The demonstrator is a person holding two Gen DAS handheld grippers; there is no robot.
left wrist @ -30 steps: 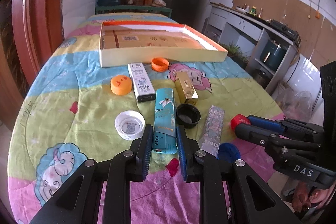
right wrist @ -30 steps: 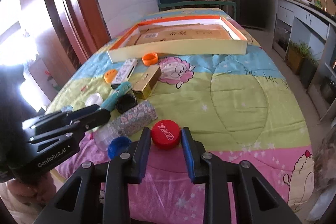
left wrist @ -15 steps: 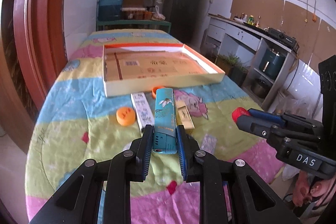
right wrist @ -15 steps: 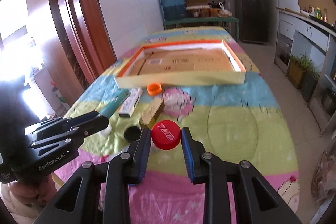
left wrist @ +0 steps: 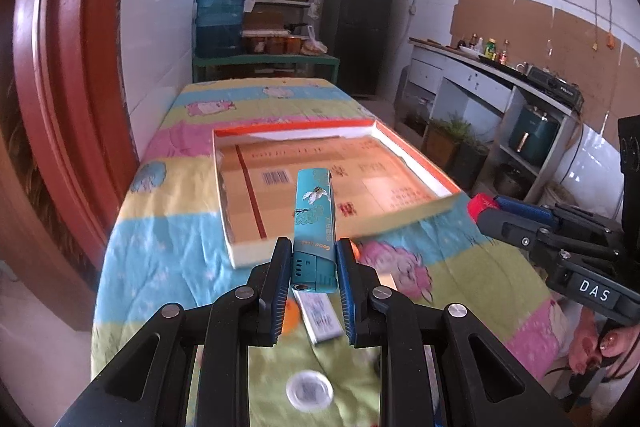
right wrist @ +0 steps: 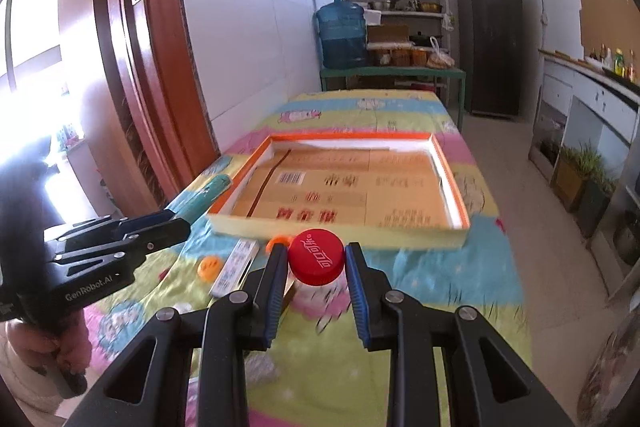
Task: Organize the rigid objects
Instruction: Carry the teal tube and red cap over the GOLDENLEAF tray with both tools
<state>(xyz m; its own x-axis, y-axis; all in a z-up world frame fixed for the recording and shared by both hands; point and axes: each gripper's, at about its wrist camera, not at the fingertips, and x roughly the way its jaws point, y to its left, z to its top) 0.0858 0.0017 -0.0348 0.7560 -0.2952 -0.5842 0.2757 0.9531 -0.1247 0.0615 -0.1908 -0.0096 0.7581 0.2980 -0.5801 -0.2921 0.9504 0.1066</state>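
2 tools grip: left tool [left wrist: 313, 269] clamps teal box [left wrist: 314, 223], right tool [right wrist: 316, 265] clamps red cap [right wrist: 316, 257].

We see our left gripper [left wrist: 313, 269] clamped on a teal box [left wrist: 314, 223], its far end over the near wall of the orange-rimmed tray [left wrist: 416, 155]. Our right gripper [left wrist: 486, 209] (at the right edge) pinches a red cap [left wrist: 482, 205].
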